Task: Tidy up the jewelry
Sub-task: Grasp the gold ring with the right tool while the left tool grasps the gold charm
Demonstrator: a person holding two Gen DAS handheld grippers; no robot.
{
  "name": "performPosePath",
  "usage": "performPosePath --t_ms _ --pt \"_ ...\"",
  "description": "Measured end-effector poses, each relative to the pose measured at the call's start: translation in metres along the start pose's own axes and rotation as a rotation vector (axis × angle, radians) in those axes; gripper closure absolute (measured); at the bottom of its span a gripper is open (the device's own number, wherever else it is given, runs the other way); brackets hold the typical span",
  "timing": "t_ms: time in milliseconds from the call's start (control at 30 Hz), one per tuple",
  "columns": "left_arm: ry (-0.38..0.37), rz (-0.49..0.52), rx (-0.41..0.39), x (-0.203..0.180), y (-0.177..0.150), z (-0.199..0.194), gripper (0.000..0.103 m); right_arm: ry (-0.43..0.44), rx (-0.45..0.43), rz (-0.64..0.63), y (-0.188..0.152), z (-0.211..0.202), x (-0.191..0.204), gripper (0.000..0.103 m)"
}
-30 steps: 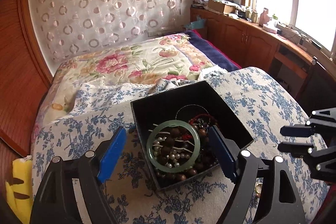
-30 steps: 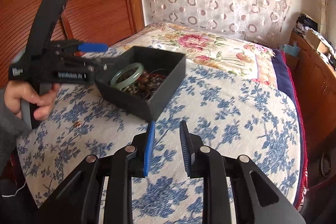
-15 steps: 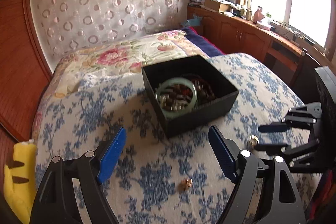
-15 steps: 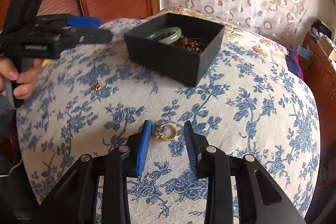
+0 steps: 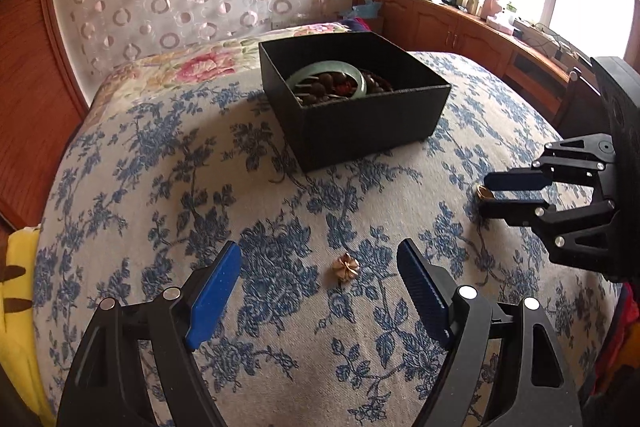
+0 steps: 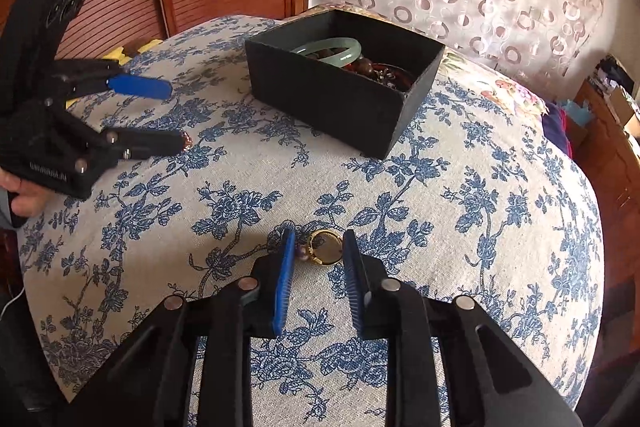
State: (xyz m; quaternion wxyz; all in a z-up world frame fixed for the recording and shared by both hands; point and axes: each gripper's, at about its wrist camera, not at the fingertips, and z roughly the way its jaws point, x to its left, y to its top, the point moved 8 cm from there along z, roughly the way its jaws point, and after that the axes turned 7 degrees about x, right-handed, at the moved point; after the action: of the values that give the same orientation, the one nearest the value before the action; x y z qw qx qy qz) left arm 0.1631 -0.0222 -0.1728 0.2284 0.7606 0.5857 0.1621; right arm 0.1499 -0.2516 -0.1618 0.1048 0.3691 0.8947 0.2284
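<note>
1. Your right gripper (image 6: 316, 259) is closing with the ring (image 6: 325, 247) between its pads, ring flat on the cloth (image 6: 480, 227); pinch the band square.
2. Left gripper (image 5: 320, 291) gapes wide, empty, over the brooch (image 5: 345, 267); drop straight down.
3. Box (image 6: 344, 107) lies ahead, clear path; lift over its near wall.

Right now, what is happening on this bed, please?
A person holds a gripper in each hand over a blue-flowered cloth. The right gripper is closing its jaws around a gold ring that lies on the cloth, not yet lifted. The left gripper is open above a small gold flower-shaped piece. A black box behind them already holds a green bangle and beads.
</note>
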Motion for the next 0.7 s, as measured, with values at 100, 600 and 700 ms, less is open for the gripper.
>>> performPosePath --t_ms 100,600,700 --pt "-0.005 0.008 0.007 -0.004 -0.004 0.002 0.027 0.005 -0.005 0.004 0.001 -0.001 -0.001 0.077" --pt "0.015 0.046 0.009 -0.015 -0.001 0.011 0.069 0.018 -0.041 0.026 0.007 -0.019 -0.010 0.077" --pt "0.009 0.048 0.008 -0.016 -0.003 0.009 0.089 0.019 -0.045 0.029 0.007 -0.020 -0.011 0.077"
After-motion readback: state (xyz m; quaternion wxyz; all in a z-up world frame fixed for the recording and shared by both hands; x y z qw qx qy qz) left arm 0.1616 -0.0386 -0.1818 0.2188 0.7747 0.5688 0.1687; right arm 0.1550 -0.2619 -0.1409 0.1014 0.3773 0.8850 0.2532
